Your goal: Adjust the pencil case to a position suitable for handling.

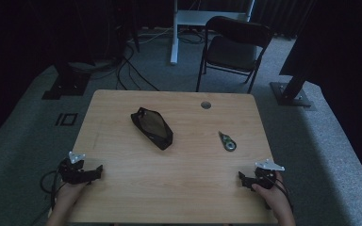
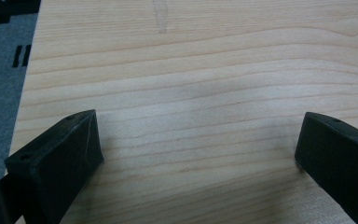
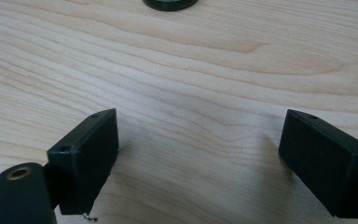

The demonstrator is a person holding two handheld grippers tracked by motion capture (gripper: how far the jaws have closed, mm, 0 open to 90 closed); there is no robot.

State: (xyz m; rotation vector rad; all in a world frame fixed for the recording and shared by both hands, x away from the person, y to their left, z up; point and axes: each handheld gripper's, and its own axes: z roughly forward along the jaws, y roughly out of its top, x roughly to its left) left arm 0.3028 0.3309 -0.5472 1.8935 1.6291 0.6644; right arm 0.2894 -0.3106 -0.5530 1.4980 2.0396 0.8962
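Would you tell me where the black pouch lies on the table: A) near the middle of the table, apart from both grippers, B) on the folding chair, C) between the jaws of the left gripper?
A: the black pouch lies mid-table, far from both grippers.

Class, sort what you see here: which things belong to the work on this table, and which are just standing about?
Belonging to the work:
black pouch
small tape-like dispenser
left gripper, open
right gripper, open

Just standing about:
folding chair
cables on the floor
white desk leg
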